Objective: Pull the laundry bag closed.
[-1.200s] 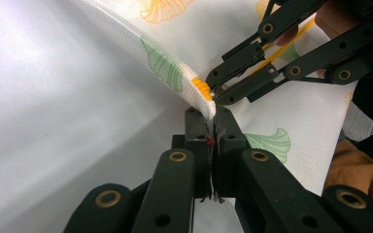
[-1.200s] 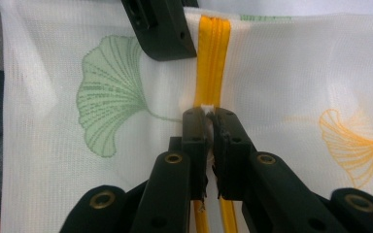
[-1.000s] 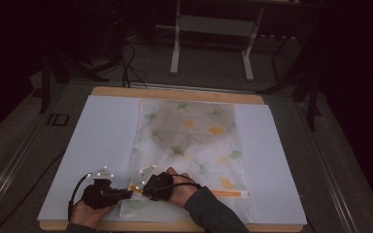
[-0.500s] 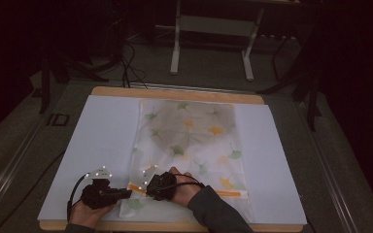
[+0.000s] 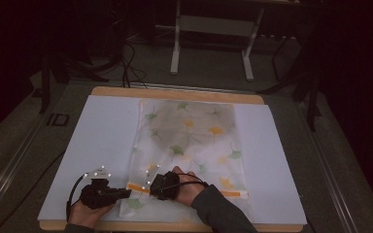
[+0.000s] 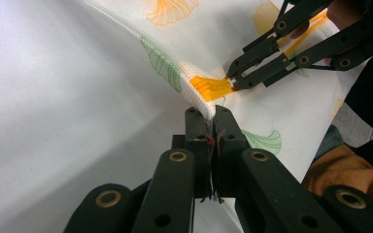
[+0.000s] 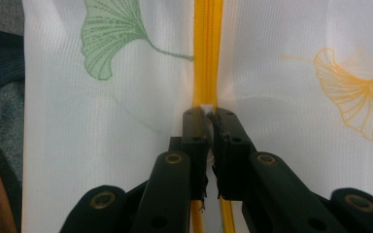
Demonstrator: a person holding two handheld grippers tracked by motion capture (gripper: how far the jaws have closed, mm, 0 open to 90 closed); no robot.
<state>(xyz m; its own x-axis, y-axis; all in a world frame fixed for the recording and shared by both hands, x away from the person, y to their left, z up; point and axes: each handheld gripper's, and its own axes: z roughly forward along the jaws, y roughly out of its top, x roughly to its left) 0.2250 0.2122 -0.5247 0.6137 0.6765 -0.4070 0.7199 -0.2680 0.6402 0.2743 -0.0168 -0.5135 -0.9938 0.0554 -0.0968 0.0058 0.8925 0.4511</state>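
A white mesh bag [image 5: 192, 141] printed with green and yellow ginkgo leaves lies flat on a white sheet [image 5: 102, 131]. An orange zipper [image 5: 233, 193] runs along its near end. My left gripper [image 5: 127, 192] is shut on the bag's edge [image 6: 194, 97] beside the zipper's end, with the fabric lifted into a small ridge. My right gripper [image 5: 151, 187] is shut on the zipper pull [image 7: 205, 106], its jaws lined up along the orange zipper [image 7: 207, 48]. In the left gripper view the right gripper [image 6: 234, 77] pinches the orange tape [image 6: 211, 87] just beyond my left gripper [image 6: 212, 114].
The sheet covers a wooden table [image 5: 175, 93] whose near edge runs just under both hands. A metal stand [image 5: 209, 48] and cables sit on the dark floor beyond the far edge. A dark sleeve [image 5: 218, 213] reaches in from the bottom.
The right gripper has crept slightly to the right along the zipper. The left gripper has stayed where it was.
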